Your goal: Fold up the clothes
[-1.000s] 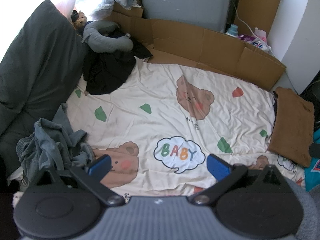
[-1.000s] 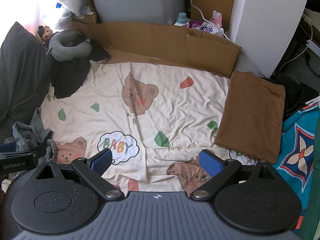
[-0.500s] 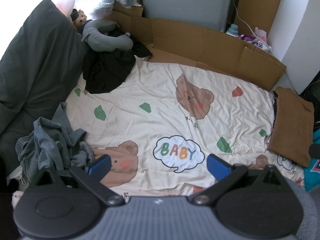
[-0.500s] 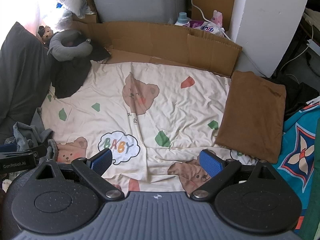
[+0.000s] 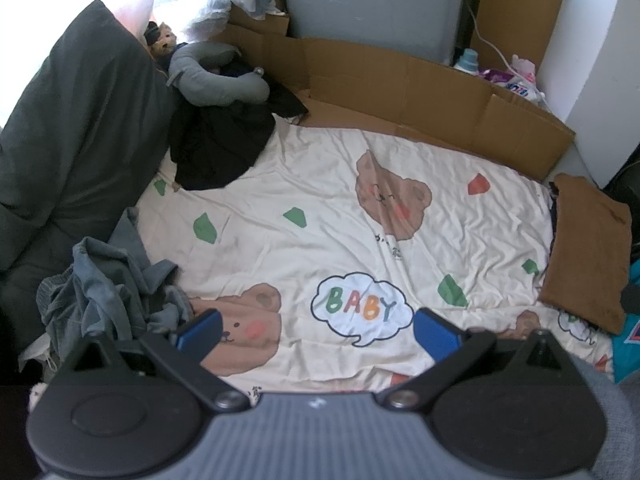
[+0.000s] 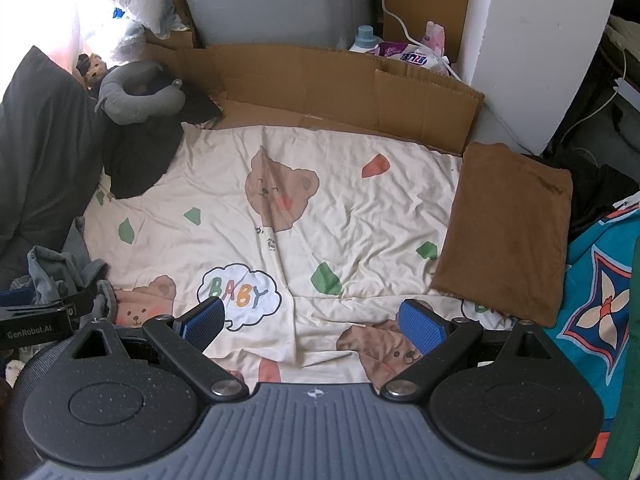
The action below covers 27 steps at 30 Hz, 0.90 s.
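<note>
cream bear-print sheet [image 5: 320, 216] spread wide across the bed, wrinkled, a "baby" cloud [image 5: 362, 308] printed near the front. on its left edge, a crumpled grey garment [image 5: 108, 284] in a heap. far left corner, a black garment [image 5: 220, 148] lying over the sheet's edge, a grey neck pillow [image 5: 218, 76] sitting at the top of it. right side, a folded brown cloth [image 6: 508, 224] lying flat on the sheet's edge. cardboard [image 6: 340, 80] standing along the far side, touching the sheet.
</note>
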Available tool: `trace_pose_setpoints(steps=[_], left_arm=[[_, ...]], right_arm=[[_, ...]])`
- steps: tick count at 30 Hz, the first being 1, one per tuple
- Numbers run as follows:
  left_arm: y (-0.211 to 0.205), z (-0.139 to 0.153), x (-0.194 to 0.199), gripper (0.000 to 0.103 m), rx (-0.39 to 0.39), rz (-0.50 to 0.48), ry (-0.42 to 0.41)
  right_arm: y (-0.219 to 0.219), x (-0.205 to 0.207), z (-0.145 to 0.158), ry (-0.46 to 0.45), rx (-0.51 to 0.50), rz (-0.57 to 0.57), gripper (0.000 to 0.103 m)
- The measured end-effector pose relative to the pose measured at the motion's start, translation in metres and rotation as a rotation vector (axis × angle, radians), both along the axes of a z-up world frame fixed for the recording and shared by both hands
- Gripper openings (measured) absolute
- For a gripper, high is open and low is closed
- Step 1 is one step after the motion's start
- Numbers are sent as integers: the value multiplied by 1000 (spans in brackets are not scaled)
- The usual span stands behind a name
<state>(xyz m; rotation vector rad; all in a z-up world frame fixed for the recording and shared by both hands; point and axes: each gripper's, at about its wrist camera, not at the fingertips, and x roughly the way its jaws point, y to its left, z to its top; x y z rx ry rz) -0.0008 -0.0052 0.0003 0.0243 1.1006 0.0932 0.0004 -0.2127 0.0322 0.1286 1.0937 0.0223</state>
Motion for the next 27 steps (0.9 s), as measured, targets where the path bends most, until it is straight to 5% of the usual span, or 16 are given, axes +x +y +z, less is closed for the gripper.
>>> trace_pose_setpoints(steps=[27], left_arm=[[14,16,8,102,-13,-10,-36]], right_arm=[[2,-7,27,-105,-6,-41,97]])
